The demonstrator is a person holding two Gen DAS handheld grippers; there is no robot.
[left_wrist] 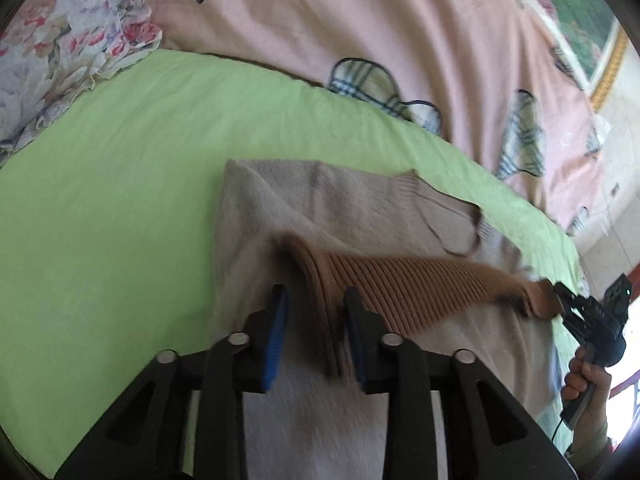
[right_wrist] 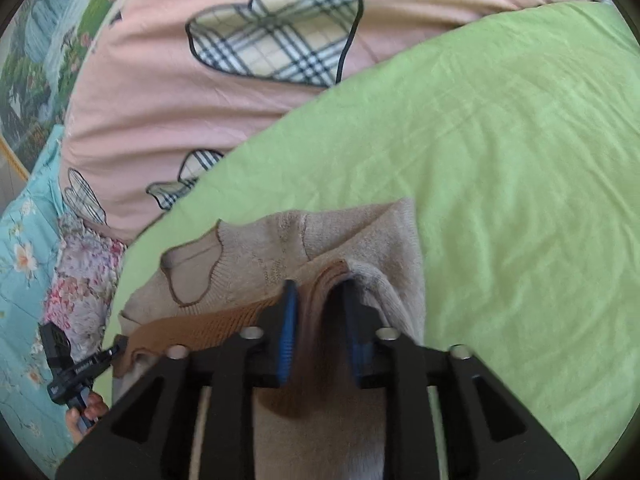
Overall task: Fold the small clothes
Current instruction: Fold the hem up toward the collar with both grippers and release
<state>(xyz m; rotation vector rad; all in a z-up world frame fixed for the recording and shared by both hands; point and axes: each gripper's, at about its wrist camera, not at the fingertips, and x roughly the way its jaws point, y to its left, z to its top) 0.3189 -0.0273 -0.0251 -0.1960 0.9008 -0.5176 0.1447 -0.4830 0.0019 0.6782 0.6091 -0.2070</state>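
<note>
With both hand-held grippers, left (left_wrist: 314, 300) and right (right_wrist: 318, 300), open around the brown hem (left_wrist: 420, 280), lay the sweater (left_wrist: 280, 200) flat and withdraw slowly.

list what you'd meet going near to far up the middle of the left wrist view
left gripper → brown ribbed hem → beige sweater → green sheet → pink quilt with plaid patches

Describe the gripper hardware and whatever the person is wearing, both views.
Left gripper and right gripper match: black plastic linkage arms with triangular cut-outs, round silver pivot pins, and ribbed blue pads lining each finger. Seen from the left wrist, the right unit has a black pistol-style handle with a thin black cable hanging below it. A drab olive sleeve cuff shows at that wrist.
</note>
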